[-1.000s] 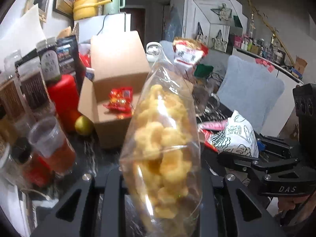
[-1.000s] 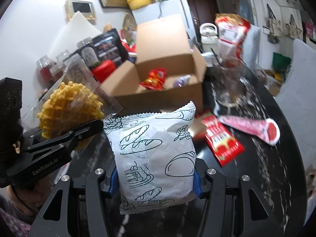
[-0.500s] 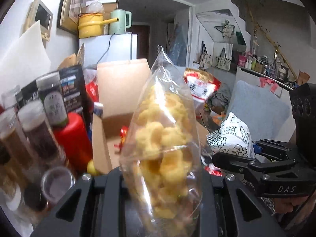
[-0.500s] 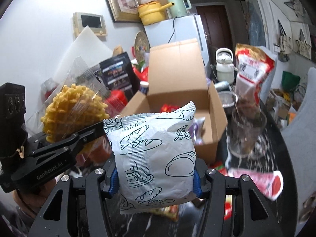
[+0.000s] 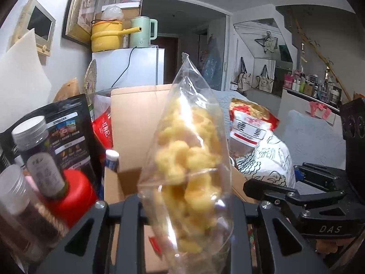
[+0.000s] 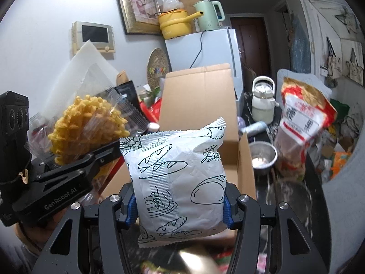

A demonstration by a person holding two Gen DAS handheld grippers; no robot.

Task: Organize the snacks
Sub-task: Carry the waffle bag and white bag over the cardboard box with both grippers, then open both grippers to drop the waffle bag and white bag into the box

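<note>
— Cluttered kitchen corner: fridge [image 6: 212, 52] in the upper middle of both views, with the open box [image 6: 200, 105] standing on the dark desk [image 6: 319, 205] in front of it. Which way does the box lie from each tool?

— Straight ahead of both. In the right wrist view the right tool [image 6: 180, 207] is clamped on the white bread bag [image 6: 178, 178], which stands upright at lower centre; the box's raised flap fills the frame directly behind it and the opening shows just past the bag's right edge.

— And the left?

— The left tool [image 5: 182, 210] grips a clear waffle bag [image 5: 187, 159] by its lower part, long axis pointing up toward the top of the frame. The box [image 5: 136, 123] sits behind it, centre-left, its near wall at the bottom of the frame under the fingers.

— Which is nearer?

— Hard to call. From the right view the left tool [image 6: 68, 178] is at the left edge, beside the box's left wall; the right one faces the opening square on. My guess is both need only go forward and down, bags dropped bottom first.

— Anything in the way?

— Jars [image 5: 38, 150] and a red canister [image 5: 77, 196] crowd the left tool's left side.
</note>
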